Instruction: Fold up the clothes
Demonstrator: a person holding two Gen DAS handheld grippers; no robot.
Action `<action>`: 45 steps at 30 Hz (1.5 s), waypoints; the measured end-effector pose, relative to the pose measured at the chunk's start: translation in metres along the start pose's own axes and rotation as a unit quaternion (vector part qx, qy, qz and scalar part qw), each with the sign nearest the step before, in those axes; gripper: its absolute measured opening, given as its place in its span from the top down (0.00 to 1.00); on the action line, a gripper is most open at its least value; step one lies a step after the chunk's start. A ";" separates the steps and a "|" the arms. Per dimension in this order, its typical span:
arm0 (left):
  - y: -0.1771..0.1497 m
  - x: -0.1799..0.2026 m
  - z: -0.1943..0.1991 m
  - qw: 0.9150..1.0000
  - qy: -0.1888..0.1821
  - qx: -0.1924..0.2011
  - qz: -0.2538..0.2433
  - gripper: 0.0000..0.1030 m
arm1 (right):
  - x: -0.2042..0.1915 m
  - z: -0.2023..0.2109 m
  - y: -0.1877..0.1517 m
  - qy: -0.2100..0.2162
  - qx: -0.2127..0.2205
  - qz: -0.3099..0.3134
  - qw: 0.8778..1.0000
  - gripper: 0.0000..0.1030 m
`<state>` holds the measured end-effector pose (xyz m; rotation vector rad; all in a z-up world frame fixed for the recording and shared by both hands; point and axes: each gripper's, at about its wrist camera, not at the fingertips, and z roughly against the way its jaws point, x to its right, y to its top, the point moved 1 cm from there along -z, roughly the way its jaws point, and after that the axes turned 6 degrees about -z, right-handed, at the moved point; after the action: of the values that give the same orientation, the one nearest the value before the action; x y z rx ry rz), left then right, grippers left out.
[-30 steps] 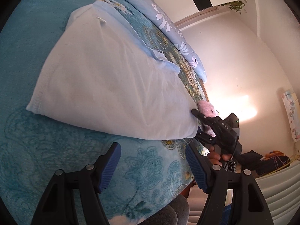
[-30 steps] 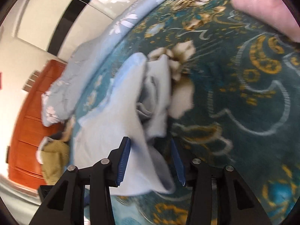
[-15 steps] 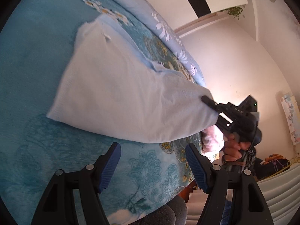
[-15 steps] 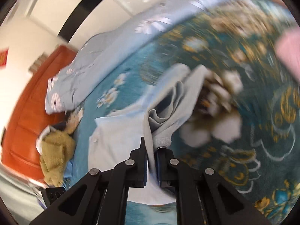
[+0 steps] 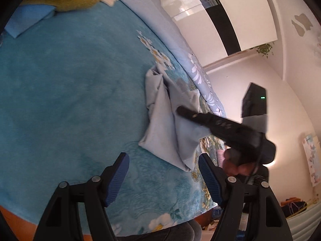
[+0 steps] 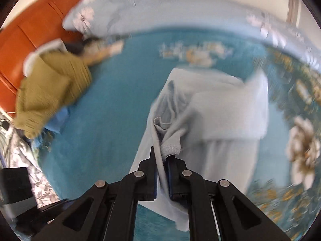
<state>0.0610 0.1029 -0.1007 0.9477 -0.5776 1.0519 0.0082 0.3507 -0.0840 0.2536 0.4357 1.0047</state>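
Note:
A pale blue garment (image 6: 224, 110) lies on the teal floral bedspread (image 6: 112, 104), partly doubled over itself. My right gripper (image 6: 162, 156) is shut on a bunched edge of it, cloth pinched between the blue pads, and it holds that edge above the rest. In the left wrist view the same garment (image 5: 160, 124) is a narrow folded heap, with the right gripper (image 5: 180, 109) over it, held by a hand (image 5: 234, 160). My left gripper (image 5: 163, 172) stands open just in front of the garment's near corner, with nothing between its fingers (image 5: 118, 172).
An olive-yellow garment (image 6: 52, 88) lies on blue cloth at the bed's far left, near an orange wooden headboard (image 6: 26, 30). A light blue floral quilt (image 6: 160, 10) runs along the far side. A pink item (image 5: 220, 154) lies behind the right hand. The person's knees (image 5: 180, 231) are at the bed's edge.
The right gripper closed on the garment's right edge and carried it leftward over the spread cloth, folding it into a narrow heap. The left gripper swung left, still open.

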 end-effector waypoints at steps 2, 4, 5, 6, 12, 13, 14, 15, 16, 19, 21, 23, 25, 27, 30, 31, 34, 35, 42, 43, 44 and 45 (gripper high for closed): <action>0.000 -0.007 0.002 1.000 0.002 0.001 0.007 0.26 | -0.004 -0.010 -0.005 -0.005 -0.009 0.000 1.000 0.87; 0.000 -0.010 -0.002 1.000 0.001 -0.001 0.014 0.26 | -0.006 -0.006 -0.011 0.007 -0.006 0.011 1.000 0.75; 0.001 -0.010 -0.005 1.000 -0.002 -0.003 0.015 0.26 | -0.007 -0.002 -0.013 0.025 -0.005 0.019 0.999 0.60; 0.002 -0.011 -0.008 1.000 -0.005 -0.005 0.015 0.26 | -0.009 0.004 -0.016 0.048 -0.003 0.031 0.998 0.55; 0.002 0.010 -0.033 0.999 -0.035 -0.030 -0.017 0.26 | 0.023 0.039 -0.030 0.161 0.011 -0.010 0.987 0.49; 0.003 0.015 -0.039 0.998 -0.038 -0.036 -0.022 0.26 | 0.035 0.041 -0.028 0.180 0.015 -0.040 0.983 0.49; 0.003 0.020 -0.045 0.998 -0.041 -0.041 -0.028 0.26 | 0.046 0.044 -0.026 0.196 0.019 -0.068 0.978 0.49; 0.003 0.025 -0.052 0.997 -0.044 -0.048 -0.034 0.26 | 0.051 0.046 -0.024 0.187 0.025 -0.086 0.978 0.49; 0.003 0.030 -0.057 0.997 -0.045 -0.053 -0.041 0.26 | 0.056 0.047 -0.022 0.179 0.031 -0.105 0.978 0.49; 0.003 0.043 -0.071 0.995 -0.045 -0.066 -0.055 0.26 | 0.059 0.052 -0.018 0.200 0.025 -0.140 0.969 0.49; 0.004 0.048 -0.081 0.995 -0.046 -0.073 -0.052 0.26 | 0.060 0.062 -0.015 0.208 0.039 -0.133 0.968 0.49; 0.005 0.053 -0.091 0.995 -0.048 -0.078 -0.051 0.26 | 0.063 0.072 -0.013 0.195 0.057 -0.121 0.972 0.49; 0.005 0.057 -0.099 0.994 -0.045 -0.082 -0.048 0.26 | 0.073 0.070 -0.011 0.168 0.055 -0.123 0.977 0.49; 0.008 0.060 -0.107 0.995 -0.038 -0.079 -0.038 0.26 | 0.079 0.062 -0.007 0.159 0.037 -0.140 0.977 0.49; 0.012 0.059 -0.114 0.998 -0.006 -0.067 -0.022 0.29 | 0.088 0.046 0.004 0.146 0.017 -0.151 0.977 0.49; 0.013 0.057 -0.115 0.998 0.008 -0.065 -0.021 0.38 | 0.089 0.041 0.008 0.146 0.012 -0.155 0.977 0.49; 0.012 0.049 -0.117 0.998 0.019 -0.061 -0.012 0.68 | 0.097 0.022 0.018 0.157 -0.017 -0.183 0.970 0.49; 0.012 0.045 -0.117 0.998 0.021 -0.059 -0.010 0.81 | 0.100 0.017 0.018 0.159 -0.025 -0.194 0.968 0.49; 0.029 0.042 -0.108 0.998 -0.022 -0.021 -0.048 0.93 | 0.100 0.017 0.042 0.155 0.009 -0.197 0.968 0.95; 0.036 0.044 -0.106 0.998 -0.030 -0.012 -0.058 0.93 | 0.096 0.025 0.052 0.149 0.027 -0.188 0.970 0.95; 0.042 0.044 -0.104 0.998 -0.034 -0.004 -0.061 0.93 | 0.091 0.033 0.063 0.143 0.044 -0.178 0.973 0.95; 0.047 0.041 -0.102 0.998 -0.035 0.001 -0.060 0.93 | 0.082 0.040 0.075 0.137 0.056 -0.163 0.975 0.95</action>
<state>0.0324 0.2192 -0.1016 1.0127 -0.5703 0.9144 0.0073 0.4594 -0.0379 0.1372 0.7600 0.6933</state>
